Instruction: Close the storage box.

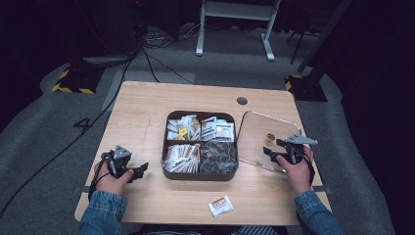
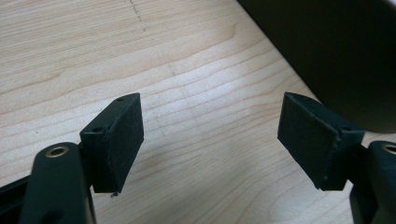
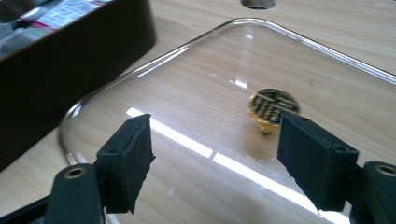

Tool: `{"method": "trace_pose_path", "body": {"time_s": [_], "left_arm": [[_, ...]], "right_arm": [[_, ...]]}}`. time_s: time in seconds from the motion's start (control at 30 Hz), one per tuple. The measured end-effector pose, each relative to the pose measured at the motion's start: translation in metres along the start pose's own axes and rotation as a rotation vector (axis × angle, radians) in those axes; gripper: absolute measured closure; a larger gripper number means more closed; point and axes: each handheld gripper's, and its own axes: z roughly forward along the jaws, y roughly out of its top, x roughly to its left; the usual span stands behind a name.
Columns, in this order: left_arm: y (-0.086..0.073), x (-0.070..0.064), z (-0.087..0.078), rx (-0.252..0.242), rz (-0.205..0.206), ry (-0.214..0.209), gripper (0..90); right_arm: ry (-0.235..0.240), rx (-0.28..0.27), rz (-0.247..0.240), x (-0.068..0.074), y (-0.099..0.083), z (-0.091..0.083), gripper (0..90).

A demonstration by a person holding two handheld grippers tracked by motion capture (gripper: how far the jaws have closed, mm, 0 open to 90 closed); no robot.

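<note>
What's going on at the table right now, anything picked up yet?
Nothing is held yet. The right gripper is open over the clear lid, which lies flat on the table beside the compartment box, its gold knob just ahead of the jaws. The left gripper rests open on the table left of the box. One sachet lies loose near the front edge.

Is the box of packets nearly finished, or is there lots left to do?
Done: the clear lid is off, lying on the table right of the divided box. In hand: nothing; the right gripper hangs open over the lid near its gold knob, the left gripper open. Left: one packet lies outside the box.
</note>
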Motion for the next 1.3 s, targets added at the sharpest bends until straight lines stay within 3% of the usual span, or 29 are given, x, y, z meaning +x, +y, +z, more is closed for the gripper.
{"method": "trace_pose_path", "body": {"time_s": [0.33,0.47,0.57,0.8,0.93,1.03,1.3], "left_arm": [[-0.004,0.003,0.011,0.029,0.031,0.023,22.2],[-0.005,0.003,0.015,0.022,0.068,0.026,18.8],[-0.005,0.003,0.015,0.024,0.065,0.024,18.8],[-0.005,0.002,0.016,0.023,0.067,0.026,18.3],[-0.005,0.002,0.016,0.023,0.068,0.025,18.3],[-0.005,0.002,0.016,0.022,0.07,0.026,18.4],[-0.005,0.002,0.016,0.024,0.072,0.024,18.4]], "right_arm": [[-0.043,0.039,0.019,-0.019,0.003,0.012,29.8],[-0.049,0.045,0.027,-0.025,0.004,0.017,30.7],[-0.036,0.082,0.045,-0.03,0.006,0.025,35.7],[-0.043,0.117,0.013,-0.034,0.008,0.042,47.7],[-0.038,0.112,-0.028,-0.035,0.01,0.044,58.1],[-0.01,0.094,-0.007,-0.039,0.008,0.044,58.5],[-0.021,0.091,0.012,-0.039,0.006,0.04,58.7]]}}
